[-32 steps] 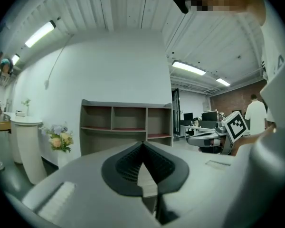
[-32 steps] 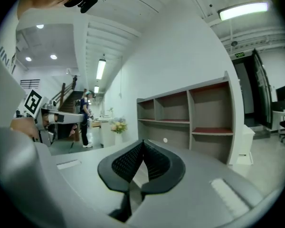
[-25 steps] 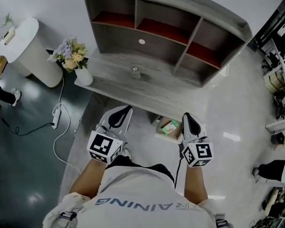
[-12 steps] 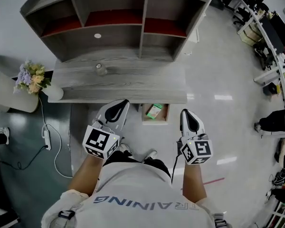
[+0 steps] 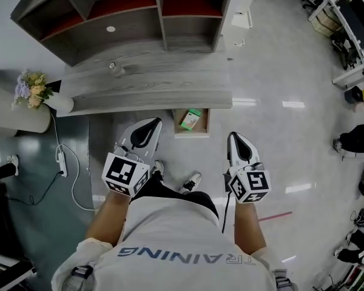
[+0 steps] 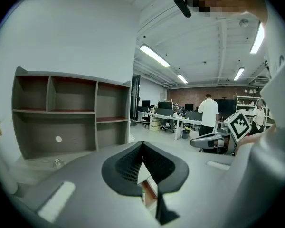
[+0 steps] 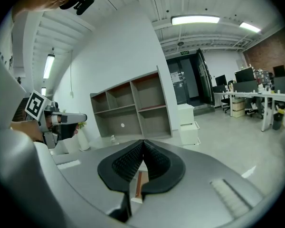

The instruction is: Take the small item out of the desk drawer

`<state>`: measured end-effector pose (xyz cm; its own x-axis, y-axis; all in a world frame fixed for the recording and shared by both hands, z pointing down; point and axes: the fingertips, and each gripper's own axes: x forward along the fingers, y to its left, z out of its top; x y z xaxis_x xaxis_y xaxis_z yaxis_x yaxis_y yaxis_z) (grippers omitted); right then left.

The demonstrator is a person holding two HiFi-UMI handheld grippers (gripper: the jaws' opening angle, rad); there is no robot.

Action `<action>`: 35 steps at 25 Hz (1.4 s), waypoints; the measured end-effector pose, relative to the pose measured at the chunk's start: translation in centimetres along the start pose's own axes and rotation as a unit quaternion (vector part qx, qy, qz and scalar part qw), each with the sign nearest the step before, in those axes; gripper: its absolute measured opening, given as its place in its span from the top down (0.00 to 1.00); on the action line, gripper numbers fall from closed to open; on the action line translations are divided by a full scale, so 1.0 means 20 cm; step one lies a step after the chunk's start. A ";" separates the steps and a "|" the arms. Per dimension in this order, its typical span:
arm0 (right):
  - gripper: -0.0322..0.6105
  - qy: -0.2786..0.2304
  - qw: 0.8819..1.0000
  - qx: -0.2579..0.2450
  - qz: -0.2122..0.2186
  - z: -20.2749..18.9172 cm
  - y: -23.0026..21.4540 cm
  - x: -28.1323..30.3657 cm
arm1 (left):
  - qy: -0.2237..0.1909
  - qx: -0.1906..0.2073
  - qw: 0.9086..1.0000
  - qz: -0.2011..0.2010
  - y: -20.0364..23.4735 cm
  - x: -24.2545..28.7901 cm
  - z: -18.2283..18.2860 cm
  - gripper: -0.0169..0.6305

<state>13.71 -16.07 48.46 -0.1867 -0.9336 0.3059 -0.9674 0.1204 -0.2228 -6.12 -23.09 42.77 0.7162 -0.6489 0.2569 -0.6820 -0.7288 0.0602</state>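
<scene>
While both claws hover short of the desk, the only readable writing is the word TRAINING printed in grey on the person's white shirt (image 5: 194, 258), seen inverted in the head view. The marker cubes on the claws carry black-and-white square patterns, not text. Print on the small green box (image 5: 191, 119) is too small to read.

The small green box lies inside the open light-wood drawer (image 5: 205, 126), which is pulled out below the front edge of the grey wood-grain desk (image 5: 145, 86). A grey shelf unit with red-lined compartments (image 5: 127, 23) stands on the desk. A white vase of flowers (image 5: 30, 90) stands at the desk's left end.

The left claw (image 5: 150, 123) and the right claw (image 5: 233, 137) flank the drawer, both apart from it. In each gripper view, the ribbed black pads meet at the tip: the left claw (image 6: 142, 146) and the right claw (image 7: 143, 142) are closed, with nothing between the pads.

Only the head view shows the box. The left gripper view alone shows office workstations and a standing person in a white top (image 6: 209, 113). The right gripper view alone shows 2 stacked white cabinets (image 7: 187, 125) beside the shelf unit.

Compared with 1 second earlier, the desk now sits squarer in the head view, and the drawer is fully exposed ahead of the claws.
</scene>
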 end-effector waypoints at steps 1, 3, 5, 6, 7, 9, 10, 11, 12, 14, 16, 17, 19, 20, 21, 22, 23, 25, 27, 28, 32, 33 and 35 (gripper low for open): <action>0.92 0.004 1.000 0.002 -0.002 -0.02 0.00 0.00 | 0.005 -0.003 1.000 -0.002 -0.01 0.01 -0.02 0.98; 0.92 0.006 1.000 0.003 -0.008 -0.03 0.02 -0.01 | 0.007 -0.005 1.000 -0.012 -0.01 0.02 -0.04 0.98; 0.92 -0.001 1.000 0.001 -0.016 -0.02 0.04 -0.02 | 0.001 0.001 1.000 -0.025 -0.02 0.03 -0.01 0.98; 0.91 -0.006 1.000 -0.001 -0.019 0.00 0.05 -0.03 | -0.002 0.003 1.000 -0.030 -0.02 0.03 0.01 0.98; 0.89 -0.010 1.000 -0.002 -0.021 0.02 0.07 -0.03 | -0.005 0.003 0.999 -0.035 -0.01 0.03 0.02 0.98; 0.82 -0.017 1.000 -0.008 -0.017 0.05 0.12 -0.03 | -0.008 0.000 0.999 -0.046 0.00 0.03 0.03 0.98; 0.78 -0.018 1.000 -0.014 -0.013 0.07 0.15 -0.03 | -0.008 -0.001 0.999 -0.052 0.00 0.02 0.04 0.98; 0.72 -0.019 1.000 -0.021 -0.008 0.08 0.18 -0.02 | -0.009 -0.001 0.998 -0.057 0.00 0.02 0.04 0.98; 0.66 -0.018 0.999 -0.030 -0.006 0.10 0.21 -0.02 | -0.010 -0.002 0.998 -0.061 0.00 0.02 0.04 0.98; 0.54 -0.019 0.999 -0.044 -0.007 0.13 0.25 -0.02 | -0.013 -0.002 0.998 -0.067 0.01 0.01 0.06 0.98; 0.38 -0.022 0.999 -0.046 -0.010 0.14 0.28 -0.02 | -0.018 -0.003 0.997 -0.071 0.01 0.00 0.07 0.98; 0.34 -0.023 0.999 -0.043 -0.010 0.14 0.29 -0.02 | -0.020 -0.002 0.997 -0.073 0.02 -0.01 0.07 0.98; 0.26 -0.021 0.999 -0.040 -0.010 0.12 0.31 -0.01 | -0.022 -0.001 0.997 -0.076 0.02 -0.02 0.08 0.98; 0.23 -0.019 0.999 -0.039 -0.011 0.12 0.31 -0.01 | -0.022 -0.001 0.997 -0.077 0.03 -0.02 0.08 0.98; 0.21 -0.017 0.999 -0.037 -0.012 0.11 0.32 -0.01 | -0.023 -0.001 0.997 -0.079 0.03 -0.03 0.08 0.98; 0.20 -0.017 0.999 -0.034 -0.013 0.11 0.33 -0.01 | -0.023 -0.001 0.997 -0.080 0.04 -0.04 0.07 0.98; 0.17 -0.016 0.999 -0.028 -0.013 0.10 0.33 0.00 | -0.022 -0.001 0.996 -0.081 0.04 -0.05 0.07 0.98; 0.15 -0.007 1.000 -0.016 -0.014 0.07 0.34 0.00 | -0.021 -0.002 0.997 -0.081 0.05 -0.06 0.06 0.98; 0.15 0.007 1.000 -0.001 -0.016 0.02 0.34 0.02 | -0.019 -0.004 0.997 -0.079 0.07 -0.08 0.05 0.98; 0.15 0.015 1.000 0.011 -0.016 -0.01 0.34 0.04 | -0.018 -0.005 0.997 -0.078 0.08 -0.08 0.04 0.98; 0.18 0.046 0.995 0.090 -0.019 -0.19 0.29 0.14 | -0.011 -0.007 0.998 -0.067 0.15 -0.11 -0.01 0.98; 0.18 0.057 0.993 0.105 -0.023 -0.26 0.28 0.18 | -0.009 -0.009 0.998 -0.065 0.17 -0.12 -0.03 0.98; 0.18 0.082 0.988 0.125 -0.035 -0.41 0.25 0.26 | -0.004 -0.015 0.998 -0.063 0.21 -0.13 -0.07 0.98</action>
<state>6.58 -17.66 56.52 -0.1666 -0.8669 0.4699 -0.9102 -0.0480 -0.4113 -11.12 -24.08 43.77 0.7973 -0.5545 0.2384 -0.5909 -0.7977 0.1205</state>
